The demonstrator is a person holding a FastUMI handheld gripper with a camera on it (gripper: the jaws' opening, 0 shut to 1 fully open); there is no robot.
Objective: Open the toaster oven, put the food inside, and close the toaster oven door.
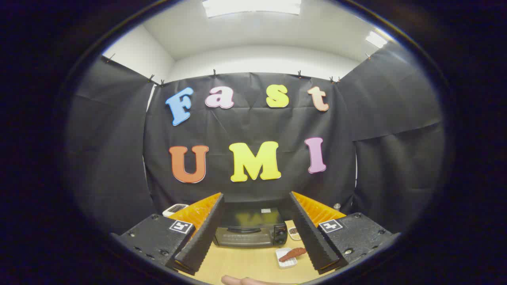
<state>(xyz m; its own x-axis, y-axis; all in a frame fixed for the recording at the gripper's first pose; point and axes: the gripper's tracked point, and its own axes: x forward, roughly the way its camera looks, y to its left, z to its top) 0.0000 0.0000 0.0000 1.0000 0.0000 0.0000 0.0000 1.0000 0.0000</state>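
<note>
Gripper view looks straight down the claw [253, 233], and its two black ribbed fingers [202, 237] are spread wide apart with nothing between them but air — not touching anything. Past the fingers, sitting on the light wooden counter [245, 261], is the toaster oven [250, 229]: black, door shut, handle running across the front glass, knobs on its right side. It's framed right in the gap between the fingers, a bit further back on the counter.

Food-wise, there's a small white tray [286, 258] just beside the right finger, closer to the camera than the oven, with a reddish-brown piece of food [292, 253] lying on it — looks like a sausage or a strip of meat, can't say which. Behind it, next to the oven's right side, is a second little white dish [294, 232] with something dark in it, too small to make out.

A white gadget [174, 209] sits off to the oven's left, partly hidden behind the left finger. Someone's fingertip [237, 280] pokes in at the near edge of the counter.
</note>
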